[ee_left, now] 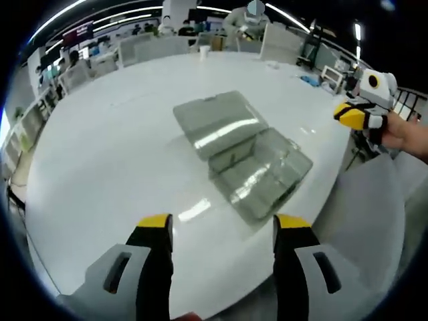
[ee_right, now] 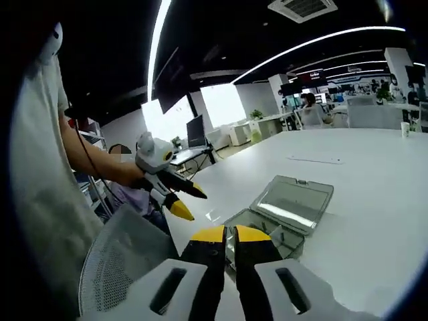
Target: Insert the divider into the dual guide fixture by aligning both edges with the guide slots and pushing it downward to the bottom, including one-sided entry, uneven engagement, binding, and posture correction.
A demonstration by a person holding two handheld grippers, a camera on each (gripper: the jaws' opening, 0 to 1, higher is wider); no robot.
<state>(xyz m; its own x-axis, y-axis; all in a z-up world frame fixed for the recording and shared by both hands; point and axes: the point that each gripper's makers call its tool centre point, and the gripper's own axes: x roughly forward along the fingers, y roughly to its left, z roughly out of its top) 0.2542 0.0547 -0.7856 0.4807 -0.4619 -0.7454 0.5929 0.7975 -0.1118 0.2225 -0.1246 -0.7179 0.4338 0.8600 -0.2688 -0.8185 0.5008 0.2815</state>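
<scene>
Fixture (ee_left: 242, 154), a clear plastic case with its lid swung open, lies on the white table (ee_left: 114, 154) just past centre in the left gripper view, the lid toward 11 o'clock and the tray toward 5 o'clock, near the table's edge. I cannot make out the divider or the guide slots inside; the plastic is too glary. In the right gripper view the same case (ee_right: 284, 214) sits at about 3 o'clock from that gripper's tips, lid raised toward 1 o'clock.

Across the table at 12 o'clock in the left gripper view stand pale chairs (ee_left: 144, 47) and a small white cup (ee_left: 204, 51). A mesh chair back (ee_right: 124, 261) fills 8 o'clock in the right gripper view, just beside the table edge.

Left gripper (ee_left: 223, 231) hangs above the near table edge, jaws spread wide with nothing between them. It also appears in the right gripper view at 10 o'clock, gripped by a hand (ee_right: 124, 175).

Right gripper (ee_right: 229, 234) has its yellow tips nearly touching, only a thin gap between them and nothing held. In the left gripper view it sits at 2 o'clock, off the table edge and well apart from the case.
</scene>
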